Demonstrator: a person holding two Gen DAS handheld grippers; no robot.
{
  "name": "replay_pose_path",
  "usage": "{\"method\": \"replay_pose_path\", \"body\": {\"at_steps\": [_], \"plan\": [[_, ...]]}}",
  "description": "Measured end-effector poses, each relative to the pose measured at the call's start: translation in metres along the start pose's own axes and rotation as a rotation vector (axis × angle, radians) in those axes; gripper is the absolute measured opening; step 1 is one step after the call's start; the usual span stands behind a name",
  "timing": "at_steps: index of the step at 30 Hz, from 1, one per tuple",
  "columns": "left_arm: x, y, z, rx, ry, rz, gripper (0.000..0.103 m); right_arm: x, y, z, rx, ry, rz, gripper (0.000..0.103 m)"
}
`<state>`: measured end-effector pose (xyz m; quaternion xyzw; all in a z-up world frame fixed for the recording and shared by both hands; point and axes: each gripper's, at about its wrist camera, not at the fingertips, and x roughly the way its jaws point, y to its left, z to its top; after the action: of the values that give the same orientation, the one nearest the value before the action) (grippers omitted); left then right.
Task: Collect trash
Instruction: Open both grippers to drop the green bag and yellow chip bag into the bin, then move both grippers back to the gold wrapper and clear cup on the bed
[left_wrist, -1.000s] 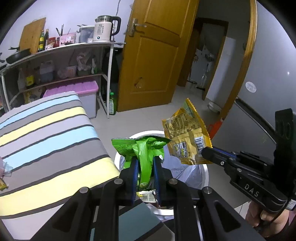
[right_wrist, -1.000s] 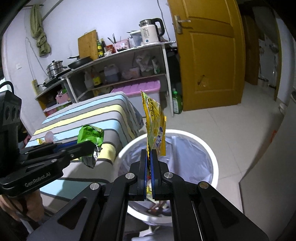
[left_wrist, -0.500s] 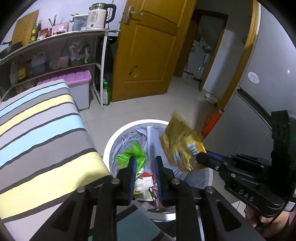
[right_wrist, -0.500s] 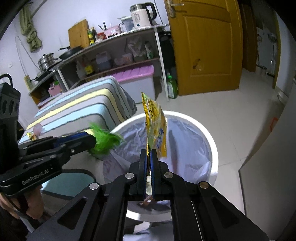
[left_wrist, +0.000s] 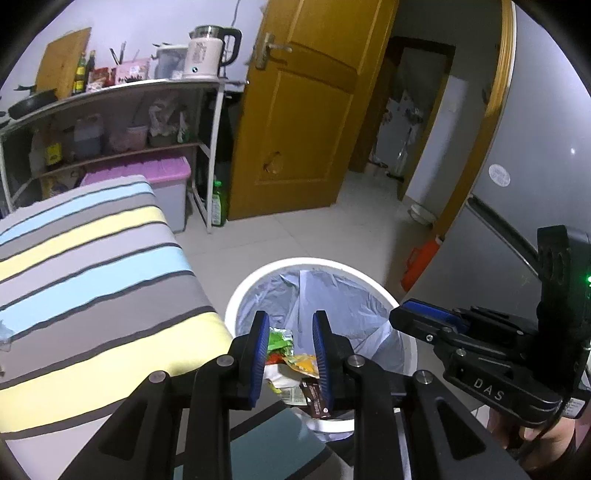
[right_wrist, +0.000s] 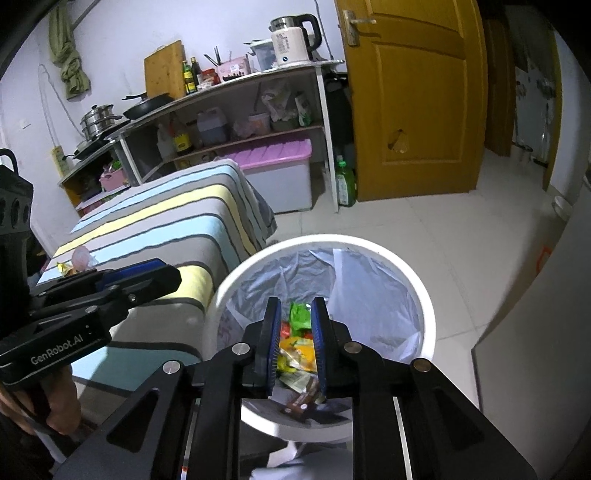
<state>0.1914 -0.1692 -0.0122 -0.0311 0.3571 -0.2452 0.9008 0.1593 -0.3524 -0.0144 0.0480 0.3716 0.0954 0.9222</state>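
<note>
Green wrapper (right_wrist: 300, 316) and yellow wrapper (right_wrist: 297, 350) are lying in the bin (right_wrist: 424, 295) below both hand-held grippers. Left hand-held gripper (left_wrist: 290, 356) and right hand-held gripper (right_wrist: 294, 341) have just been opening, nothing between them. Drop step looks done; next likely calls for reaching back to the striped counter (right_wrist: 177, 236) for leftover scraps (right_wrist: 74, 262).

left tool (left_wrist: 290, 334): jaws apart, empty | over bin (left_wrist: 236, 295) | green wrapper (left_wrist: 279, 339) inside

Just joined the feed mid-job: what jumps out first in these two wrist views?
The white bin on the floor beside the striped table, with the green wrapper and yellow wrapper lying inside. Above it hang the left gripper and right gripper, jaws just opened, nothing between them.
</note>
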Motion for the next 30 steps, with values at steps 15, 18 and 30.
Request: {"method": "replay_pose_path", "body": {"at_steps": [15,18,30], "plan": [[-0.085,0.027,-0.009,-0.038,-0.121,0.079,0.024,-0.038,0.070,0.010,-0.121,-0.087,0.071,0.024],[-0.100,0.036,-0.014,-0.051,-0.138,0.101,0.024,-0.042,0.082,0.009,-0.140,-0.098,0.087,0.026],[-0.153,0.076,-0.033,-0.115,-0.187,0.204,0.024,-0.046,0.133,0.008,-0.220,-0.107,0.153,0.026]]}}
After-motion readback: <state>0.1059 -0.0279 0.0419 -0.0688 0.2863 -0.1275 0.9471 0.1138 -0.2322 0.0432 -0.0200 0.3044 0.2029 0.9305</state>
